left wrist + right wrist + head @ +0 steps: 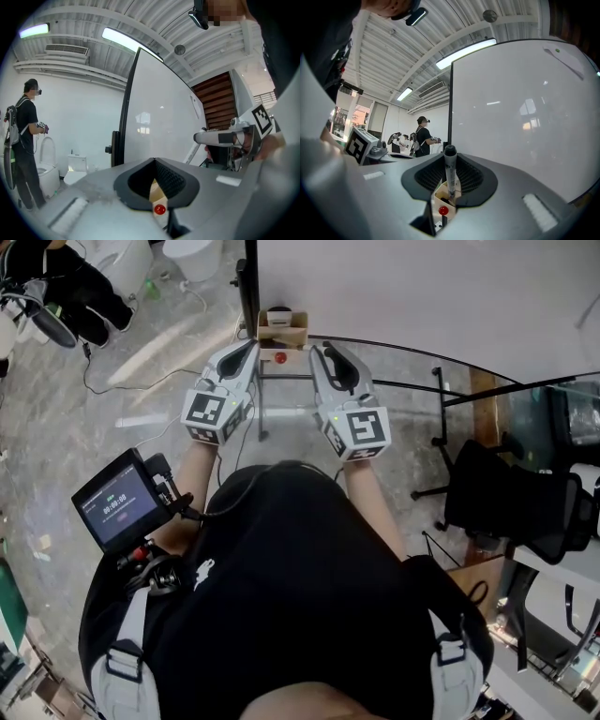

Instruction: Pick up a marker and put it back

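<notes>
**Marker gripped upright in its box: either just being lifted or just being returned, I couldn't tell which.**

The right gripper was clamped on the marker. The marker stood upright between the jaws with its lower end down in the small box, which sat by the whiteboard just above a red knob. The left gripper was held alongside, its jaws a slit apart and gripping nothing, with only the box showing through the gap. Both grippers pointed level at the board. If this was the pick-up, I judged the next move to be a straight pull upward, so the tip cleared the box wall without snagging. If it was the return, the marker needed lowering until it seated. Then the jaws would have to ease apart and back away level, without tipping it.
</notes>
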Tool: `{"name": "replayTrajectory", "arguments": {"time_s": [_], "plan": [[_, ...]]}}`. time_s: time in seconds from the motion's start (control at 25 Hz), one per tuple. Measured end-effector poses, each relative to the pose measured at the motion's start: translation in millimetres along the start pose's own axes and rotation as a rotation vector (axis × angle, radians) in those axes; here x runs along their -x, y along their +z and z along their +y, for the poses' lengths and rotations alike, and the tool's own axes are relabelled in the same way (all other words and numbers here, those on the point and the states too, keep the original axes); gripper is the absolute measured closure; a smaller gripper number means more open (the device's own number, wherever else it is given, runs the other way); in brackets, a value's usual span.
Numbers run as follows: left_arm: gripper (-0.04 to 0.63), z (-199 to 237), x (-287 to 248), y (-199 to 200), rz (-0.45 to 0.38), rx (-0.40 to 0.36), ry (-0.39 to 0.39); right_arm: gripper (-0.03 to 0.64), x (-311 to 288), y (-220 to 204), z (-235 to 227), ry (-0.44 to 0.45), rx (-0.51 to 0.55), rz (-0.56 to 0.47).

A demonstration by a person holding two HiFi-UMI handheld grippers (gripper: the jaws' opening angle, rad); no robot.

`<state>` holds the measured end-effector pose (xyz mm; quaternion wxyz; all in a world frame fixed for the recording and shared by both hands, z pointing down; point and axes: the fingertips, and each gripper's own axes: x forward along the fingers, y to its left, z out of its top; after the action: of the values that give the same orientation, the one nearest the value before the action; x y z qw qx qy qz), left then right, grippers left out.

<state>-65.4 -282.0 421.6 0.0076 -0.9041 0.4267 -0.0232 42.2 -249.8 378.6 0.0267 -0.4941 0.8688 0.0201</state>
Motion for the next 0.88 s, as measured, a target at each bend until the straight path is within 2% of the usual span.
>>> {"name": "replayTrajectory", "arguments": {"time_s": [0.88], "plan": [[0.591, 1.1, -5.3, 6.6, 0.001, -0.025, 0.023, 0.535, -9.4, -12.0, -14.9, -0.002, -0.008, 0.02]]}}
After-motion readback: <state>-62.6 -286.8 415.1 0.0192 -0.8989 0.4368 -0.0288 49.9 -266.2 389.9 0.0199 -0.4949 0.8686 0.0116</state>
